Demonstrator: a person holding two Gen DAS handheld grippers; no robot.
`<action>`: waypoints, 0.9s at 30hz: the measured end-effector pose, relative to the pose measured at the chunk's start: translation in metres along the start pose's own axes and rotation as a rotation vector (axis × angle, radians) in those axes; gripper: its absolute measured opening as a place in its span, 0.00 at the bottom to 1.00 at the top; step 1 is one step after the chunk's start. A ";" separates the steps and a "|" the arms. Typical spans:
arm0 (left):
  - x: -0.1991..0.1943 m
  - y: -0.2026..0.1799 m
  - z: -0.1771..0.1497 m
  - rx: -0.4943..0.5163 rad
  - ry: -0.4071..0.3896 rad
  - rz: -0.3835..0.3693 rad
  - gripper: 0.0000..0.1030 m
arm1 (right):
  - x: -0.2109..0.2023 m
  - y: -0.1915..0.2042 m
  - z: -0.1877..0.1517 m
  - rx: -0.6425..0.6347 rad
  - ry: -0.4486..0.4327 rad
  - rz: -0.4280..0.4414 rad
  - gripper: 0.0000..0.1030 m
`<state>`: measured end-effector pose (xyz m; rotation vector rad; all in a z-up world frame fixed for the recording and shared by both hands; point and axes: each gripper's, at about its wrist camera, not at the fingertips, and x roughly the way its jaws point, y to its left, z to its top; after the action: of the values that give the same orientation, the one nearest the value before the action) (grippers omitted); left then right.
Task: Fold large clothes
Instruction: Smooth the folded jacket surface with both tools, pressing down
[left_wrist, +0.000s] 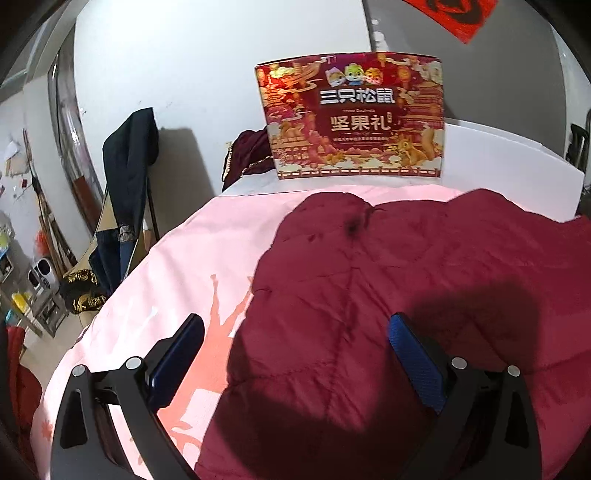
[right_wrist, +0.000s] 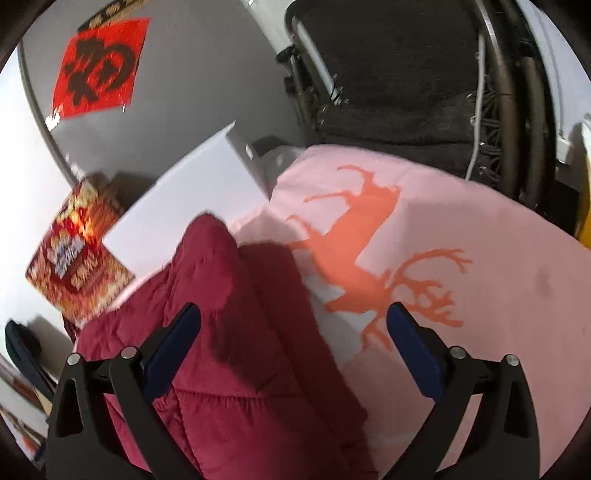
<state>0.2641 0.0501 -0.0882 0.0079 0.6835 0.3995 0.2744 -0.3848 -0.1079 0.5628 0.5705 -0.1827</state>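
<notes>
- My left gripper (left_wrist: 295, 328): jaws wide apart, empty, above the quilted maroon garment (left_wrist: 406, 295)
- My right gripper (right_wrist: 293, 317): jaws wide apart, empty, over the garment's edge and pink sheet (right_wrist: 480, 295)

A white wall (left_wrist: 207, 66) closes the far side of the room, with a grey door (left_wrist: 461, 59) beside it bearing a red paper square (right_wrist: 99, 66) with a black character. Against the wall stands a red gift box (left_wrist: 354, 118) on a white surface (left_wrist: 509, 155). A dark coat (left_wrist: 125, 173) hangs over a chair at the left, above a cluttered floor (left_wrist: 48, 325). A pink sheet (right_wrist: 498, 288) printed with an orange deer (right_wrist: 362, 240) covers the bed. A black folding chair (right_wrist: 399, 85) stands behind it. Light throws hard shadows on the wall.
</notes>
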 end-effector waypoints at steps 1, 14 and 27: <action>-0.001 0.000 0.001 0.002 -0.003 0.005 0.97 | -0.005 0.005 0.000 -0.025 -0.025 0.008 0.96; -0.027 -0.020 -0.001 0.072 -0.094 -0.008 0.97 | -0.041 0.087 -0.040 -0.409 -0.136 0.173 0.96; -0.034 -0.037 -0.007 0.118 -0.089 -0.070 0.97 | -0.034 0.111 -0.065 -0.502 -0.060 0.220 0.96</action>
<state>0.2494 0.0030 -0.0779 0.1130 0.6166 0.2894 0.2516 -0.2562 -0.0841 0.1280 0.4689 0.1508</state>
